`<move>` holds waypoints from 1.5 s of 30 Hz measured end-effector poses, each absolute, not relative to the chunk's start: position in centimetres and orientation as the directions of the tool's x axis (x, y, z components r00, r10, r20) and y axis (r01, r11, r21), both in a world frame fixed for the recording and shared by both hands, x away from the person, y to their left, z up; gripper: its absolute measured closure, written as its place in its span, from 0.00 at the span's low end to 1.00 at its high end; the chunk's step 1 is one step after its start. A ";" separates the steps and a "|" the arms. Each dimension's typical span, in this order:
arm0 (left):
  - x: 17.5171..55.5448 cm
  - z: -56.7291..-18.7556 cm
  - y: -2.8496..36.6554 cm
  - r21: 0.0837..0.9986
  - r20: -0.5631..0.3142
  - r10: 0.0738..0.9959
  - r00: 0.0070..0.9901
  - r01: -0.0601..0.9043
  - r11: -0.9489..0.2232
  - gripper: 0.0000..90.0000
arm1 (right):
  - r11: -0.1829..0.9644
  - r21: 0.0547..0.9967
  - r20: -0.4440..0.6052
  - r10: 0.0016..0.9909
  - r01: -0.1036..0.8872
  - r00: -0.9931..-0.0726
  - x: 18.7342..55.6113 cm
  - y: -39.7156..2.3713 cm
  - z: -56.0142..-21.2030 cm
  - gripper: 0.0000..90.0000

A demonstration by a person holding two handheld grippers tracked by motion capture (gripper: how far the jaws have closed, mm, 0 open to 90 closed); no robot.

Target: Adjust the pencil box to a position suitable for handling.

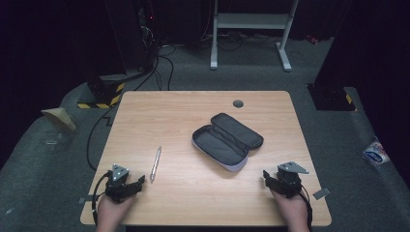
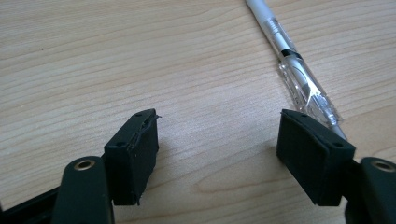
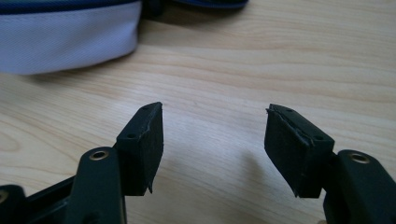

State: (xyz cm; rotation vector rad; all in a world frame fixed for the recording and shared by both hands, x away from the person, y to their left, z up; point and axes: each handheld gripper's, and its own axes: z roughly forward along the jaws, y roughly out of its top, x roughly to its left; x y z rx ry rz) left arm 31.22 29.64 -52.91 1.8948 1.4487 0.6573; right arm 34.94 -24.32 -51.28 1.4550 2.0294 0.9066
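With jaws parted and gripping nothing, the left hand-held gripper (image 1: 138,182) is resting on the bench (image 1: 193,193) just beside the pen (image 1: 155,163), apparently readying a pickup, while the equally unladen right hand-held gripper (image 1: 267,178) is waiting near the unzipped pencil case (image 1: 227,140), lying agape mid-bench to receive it.

On the tabletop (image 1: 193,104), the open pencil case (image 1: 227,141) lies a little right of the middle. The pen (image 1: 155,163) lies left of it, near the front edge. The left gripper (image 1: 131,186) rests at the front left corner, just beside the pen, and the right gripper (image 1: 274,179) at the front right corner.
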 end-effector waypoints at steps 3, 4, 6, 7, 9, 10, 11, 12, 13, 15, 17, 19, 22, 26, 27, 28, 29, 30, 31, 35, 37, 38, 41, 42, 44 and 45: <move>31.2 -52.9 29.6 0.752 0.001 0.965 0.262 0.637 -0.173 0.33 | 0.226 0.757 -0.007 0.941 0.614 -0.338 34.8 -23.7 -51.0 0.43; 31.2 -52.9 29.7 0.750 0.005 0.965 0.262 0.637 -0.177 0.33 | 0.225 0.757 -0.005 0.941 0.613 -0.339 34.7 -23.6 -50.9 0.43; 31.2 -52.9 29.7 0.750 0.005 0.965 0.262 0.637 -0.177 0.32 | 0.238 0.762 -0.013 0.936 0.603 -0.352 34.7 -23.3 -50.9 0.43; 31.2 -52.9 29.7 0.751 0.005 0.965 0.262 0.637 -0.176 0.32 | 0.235 0.760 -0.010 0.936 0.606 -0.351 34.7 -23.1 -50.8 0.44; 31.2 -52.9 29.7 0.750 0.005 0.965 0.262 0.637 -0.177 0.32 | 0.240 0.760 -0.013 0.934 0.603 -0.356 34.7 -22.9 -50.7 0.44; 31.2 -52.9 29.7 0.750 0.005 0.965 0.263 0.637 -0.178 0.32 | 0.241 0.763 -0.014 0.934 0.600 -0.358 34.7 -22.8 -50.7 0.44; 31.2 -52.9 29.6 0.752 0.001 0.965 0.263 0.636 -0.174 0.33 | 0.237 0.761 -0.010 0.935 0.604 -0.354 34.6 -22.6 -50.7 0.44; 31.2 -52.9 29.6 0.753 0.000 0.964 0.265 0.634 -0.175 0.34 | 0.242 0.764 -0.012 0.933 0.599 -0.361 34.7 -22.6 -50.6 0.44; 31.2 -52.9 29.6 0.755 0.000 0.964 0.265 0.632 -0.174 0.35 | 0.236 0.764 -0.006 0.933 0.601 -0.360 34.6 -22.4 -50.6 0.44; 31.2 -52.9 29.6 0.754 0.001 0.964 0.268 0.633 -0.176 0.36 | 0.246 0.770 -0.016 0.930 0.589 -0.368 34.5 -22.2 -50.5 0.44; 31.2 -52.9 29.6 0.753 0.001 0.964 0.268 0.633 -0.177 0.36 | 0.255 0.776 -0.027 0.927 0.577 -0.374 34.4 -21.9 -50.5 0.45; 31.2 -52.9 29.6 0.753 0.001 0.964 0.267 0.633 -0.176 0.36 | 0.255 0.781 -0.023 0.924 0.571 -0.381 34.3 -21.7 -50.3 0.47; 31.2 -52.9 29.7 0.755 0.003 0.965 0.263 0.632 -0.175 0.38 | 0.262 0.787 -0.028 0.920 0.559 -0.391 34.3 -21.4 -50.0 0.47; 31.2 -52.9 29.7 0.757 0.002 0.965 0.262 0.630 -0.173 0.38 | 0.256 0.796 -0.022 0.918 0.549 -0.396 34.5 -21.1 -49.4 0.47; 31.2 -52.9 29.7 0.754 0.004 0.964 0.265 0.632 -0.177 0.38 | 0.255 0.798 -0.019 0.916 0.546 -0.400 34.6 -21.0 -49.3 0.47; 31.2 -52.9 29.7 0.757 0.000 0.965 0.262 0.631 -0.171 0.38 | 0.254 0.799 -0.019 0.916 0.545 -0.400 34.6 -20.8 -49.1 0.47; 31.2 -52.9 29.7 0.757 0.000 0.965 0.263 0.630 -0.172 0.38 | 0.254 0.800 -0.018 0.916 0.544 -0.401 34.7 -20.6 -48.9 0.47; 31.2 -52.9 29.7 0.756 -0.001 0.964 0.264 0.631 -0.172 0.38 | 0.253 0.799 -0.016 0.916 0.545 -0.402 34.8 -20.5 -48.8 0.47; 31.2 -52.9 29.6 0.755 -0.002 0.964 0.265 0.633 -0.172 0.37 | 0.255 0.800 -0.016 0.914 0.543 -0.405 34.9 -20.4 -48.7 0.47; 31.2 -52.9 29.6 0.756 -0.004 0.964 0.265 0.632 -0.171 0.37 | 0.256 0.805 -0.005 0.905 0.535 -0.425 35.4 -19.5 -48.1 0.47; 31.2 -52.9 29.6 0.756 -0.003 0.964 0.265 0.632 -0.171 0.37 | 0.259 0.810 -0.005 0.901 0.526 -0.435 35.7 -19.0 -47.8 0.47; 31.2 -52.9 29.6 0.756 -0.003 0.964 0.265 0.632 -0.172 0.37 | 0.254 0.811 0.001 0.900 0.527 -0.436 35.7 -18.9 -47.7 0.48; 31.1 -52.9 29.6 0.754 -0.002 0.964 0.265 0.633 -0.173 0.37 | 0.244 0.818 0.017 0.896 0.521 -0.445 36.1 -18.2 -47.1 0.50; 31.1 -52.9 29.6 0.754 0.002 0.964 0.267 0.633 -0.177 0.37 | 0.248 0.821 0.012 0.893 0.514 -0.451 36.3 -18.0 -46.9 0.51; 31.1 -52.9 29.6 0.754 0.002 0.964 0.266 0.633 -0.177 0.37 | 0.242 0.832 0.014 0.891 0.500 -0.455 36.4 -17.6 -46.4 0.52; 31.1 -52.9 29.6 0.755 0.001 0.964 0.265 0.633 -0.175 0.37 | 0.239 0.836 0.017 0.889 0.495 -0.458 36.5 -17.4 -46.2 0.52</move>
